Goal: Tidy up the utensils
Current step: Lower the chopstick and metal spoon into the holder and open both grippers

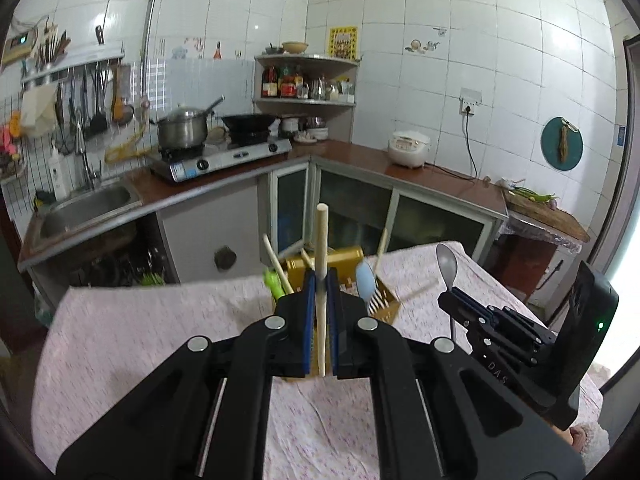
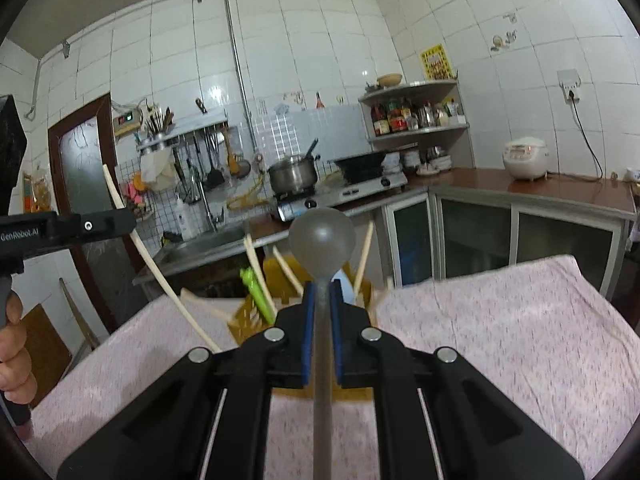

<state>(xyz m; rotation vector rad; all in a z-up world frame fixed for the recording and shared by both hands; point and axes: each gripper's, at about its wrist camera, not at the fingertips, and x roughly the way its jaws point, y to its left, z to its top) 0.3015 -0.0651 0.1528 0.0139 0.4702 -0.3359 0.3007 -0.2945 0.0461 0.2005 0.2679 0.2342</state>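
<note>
My left gripper (image 1: pixel 321 280) is shut on a pale wooden chopstick (image 1: pixel 322 240), held upright above the table. My right gripper (image 2: pixel 322 292) is shut on a grey spoon (image 2: pixel 322 236), bowl end up; it also shows in the left wrist view (image 1: pixel 447 266), to the right of the left gripper. A yellow utensil holder (image 1: pixel 344 266) stands on the pink tablecloth just beyond both grippers. It holds several chopsticks, a green utensil (image 1: pixel 274 282) and a light blue spoon (image 1: pixel 365 280). In the right wrist view the holder (image 2: pixel 244 316) is partly hidden behind the fingers.
The table with the pink cloth (image 1: pixel 160 340) fills the foreground. Behind it run a kitchen counter (image 1: pixel 360 156) with a sink (image 1: pixel 86 204), a gas stove (image 1: pixel 224 160) with pot and wok, and a rice cooker (image 1: pixel 409 148). The left gripper (image 2: pixel 92 224) shows in the right wrist view.
</note>
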